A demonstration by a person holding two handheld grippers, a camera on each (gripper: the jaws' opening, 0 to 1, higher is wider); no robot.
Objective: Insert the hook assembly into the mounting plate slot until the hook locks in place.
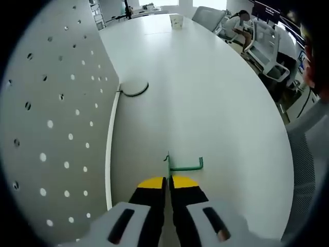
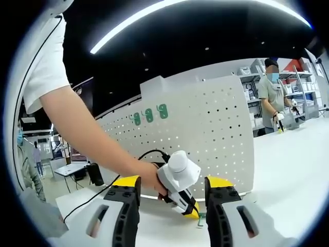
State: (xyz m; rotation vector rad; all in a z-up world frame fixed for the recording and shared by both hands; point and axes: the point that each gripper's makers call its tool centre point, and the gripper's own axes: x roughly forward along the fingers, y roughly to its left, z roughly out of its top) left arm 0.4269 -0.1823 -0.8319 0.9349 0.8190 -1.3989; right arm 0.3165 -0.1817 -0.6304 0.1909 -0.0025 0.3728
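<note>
Here, in the left gripper view, the left gripper (image 1: 168, 181) is closing its yellow-tipped jaws on the green hook (image 1: 182, 165), which is lying against the white table (image 1: 205, 103) just beside the white pegboard (image 1: 56, 118) standing at the left. In the right gripper view, the right gripper (image 2: 172, 193) is holding its jaws wide apart with nothing between them, while the left gripper (image 2: 191, 210) is reaching low near the pegboard (image 2: 205, 128), on which three green hooks (image 2: 149, 114) are already hanging. Judging from this, the hook is gripped but not yet inserted; lifting, aligning and locking it in appear to remain.
</note>
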